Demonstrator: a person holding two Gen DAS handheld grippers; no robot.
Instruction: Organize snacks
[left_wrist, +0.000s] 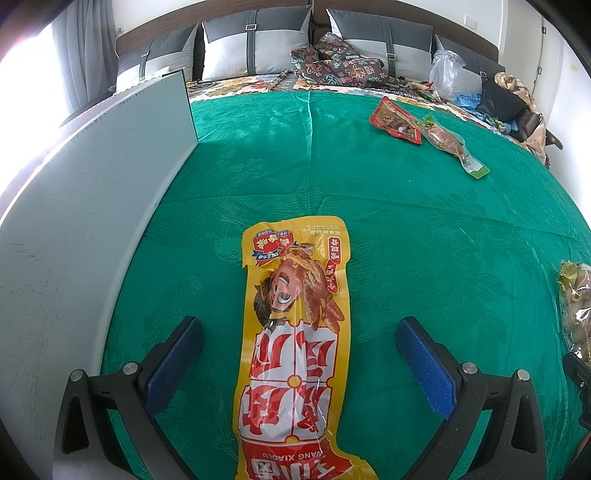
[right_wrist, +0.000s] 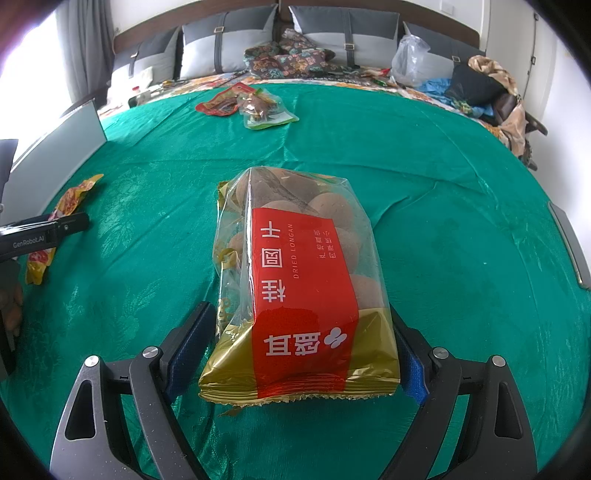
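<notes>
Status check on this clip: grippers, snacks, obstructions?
Left gripper open, straddling yellow snack pouch. Right gripper closed on dried longan bag. Two packets lie far across the green cloth. Nothing blocking.

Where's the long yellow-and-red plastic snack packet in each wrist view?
Left wrist: the long yellow-and-red plastic snack packet lies flat bottom centre on the green bedspread, between the open fingers of the left gripper.
Right wrist: same packet at the left edge, partly behind the left gripper's black body.
Shared landmark: the red pouch beside a clear green-ended pouch at the far end.
</notes>
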